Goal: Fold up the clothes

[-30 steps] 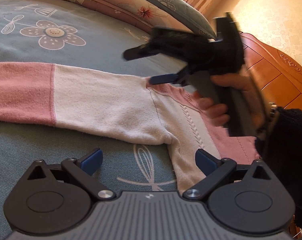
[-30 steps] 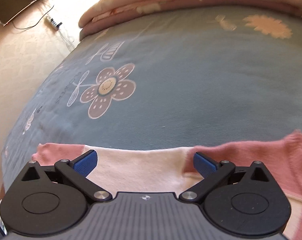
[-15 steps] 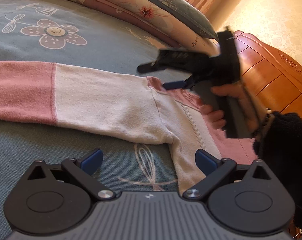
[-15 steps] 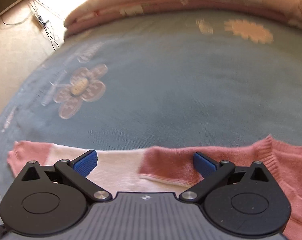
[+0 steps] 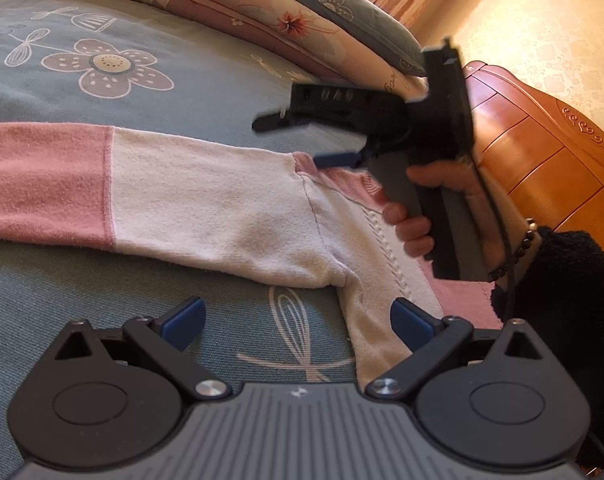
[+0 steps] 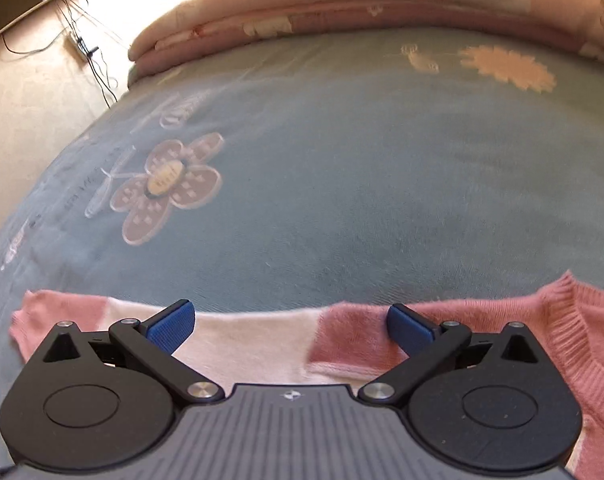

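From the left wrist view, the left gripper (image 5: 298,320) hovers low over the bed with its blue-padded fingers spread wide and nothing between them. A pink and cream sweater (image 5: 222,208) lies flat on the grey-blue floral bedspread (image 5: 82,60), its sleeve stretched out to the left; the side of its body runs down toward the right-hand finger. Above the shoulder seam the right gripper (image 5: 298,140) is held in a hand (image 5: 434,208), its jaws parted and empty, the lower tip just over the pink shoulder. A folded quilt (image 5: 230,4) and a wooden headboard (image 5: 542,152) lie beyond. From the right wrist view, the right gripper (image 6: 290,328) is wide open, holding nothing, over the sweater's (image 6: 242,344) sleeve and shoulder, with the ribbed collar (image 6: 574,320) at the right.
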Action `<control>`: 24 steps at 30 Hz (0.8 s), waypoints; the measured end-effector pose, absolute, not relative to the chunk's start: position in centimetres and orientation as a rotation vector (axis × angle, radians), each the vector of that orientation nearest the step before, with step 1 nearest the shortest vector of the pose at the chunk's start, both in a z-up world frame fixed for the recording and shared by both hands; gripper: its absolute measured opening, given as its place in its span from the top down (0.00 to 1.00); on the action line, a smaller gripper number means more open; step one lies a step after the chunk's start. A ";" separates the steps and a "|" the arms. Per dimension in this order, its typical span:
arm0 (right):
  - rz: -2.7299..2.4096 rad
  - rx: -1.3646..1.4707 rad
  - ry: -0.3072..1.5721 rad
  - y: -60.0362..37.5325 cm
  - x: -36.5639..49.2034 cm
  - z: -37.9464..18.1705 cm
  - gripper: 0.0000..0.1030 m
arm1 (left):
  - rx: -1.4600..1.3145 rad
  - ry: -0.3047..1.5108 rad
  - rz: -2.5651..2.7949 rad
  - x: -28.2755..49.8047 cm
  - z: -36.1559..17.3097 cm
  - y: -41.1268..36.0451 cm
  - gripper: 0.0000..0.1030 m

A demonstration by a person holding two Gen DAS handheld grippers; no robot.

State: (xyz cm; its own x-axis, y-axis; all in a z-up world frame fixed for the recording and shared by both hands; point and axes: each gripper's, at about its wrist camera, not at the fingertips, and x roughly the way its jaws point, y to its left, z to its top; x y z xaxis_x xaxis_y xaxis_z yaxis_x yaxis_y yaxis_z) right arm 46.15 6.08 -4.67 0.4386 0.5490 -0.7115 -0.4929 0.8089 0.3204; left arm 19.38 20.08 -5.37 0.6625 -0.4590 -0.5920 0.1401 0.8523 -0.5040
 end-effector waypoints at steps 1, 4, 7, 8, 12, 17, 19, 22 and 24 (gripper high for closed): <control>0.665 0.063 0.889 6.3 45.7 -4.0 0.00 | -0.443 0.777 -0.357 19.4 -5.4 20.1 0.05; 0.725 0.022 0.869 7.4 44.4 -2.5 0.00 | -0.443 0.781 -0.354 19.4 -5.5 20.1 0.05; 0.758 -0.063 0.846 7.4 42.4 -1.2 0.00 | -0.453 0.778 -0.346 19.4 -5.5 20.4 0.05; 0.756 -0.092 0.832 6.9 41.6 -0.6 0.00 | -0.457 0.777 -0.346 19.4 -5.5 20.5 0.05; 0.683 -0.176 0.824 1.5 37.6 2.3 0.00 | -0.459 0.783 -0.340 19.7 -5.7 20.6 0.05; 0.484 -0.289 0.806 -7.4 30.2 6.9 0.00 | -0.469 0.795 -0.344 20.4 -6.2 20.5 0.01; 0.417 -0.297 0.800 -10.5 27.1 8.0 0.00 | -0.499 0.786 -0.351 20.7 -6.5 20.8 0.01; 0.332 -0.288 0.803 -15.3 22.6 8.1 0.00 | -0.587 0.734 -0.353 21.1 -7.1 21.5 0.01; 0.289 -0.253 0.812 -17.6 20.4 6.6 0.00 | -0.634 0.658 -0.353 20.9 -7.8 22.0 0.01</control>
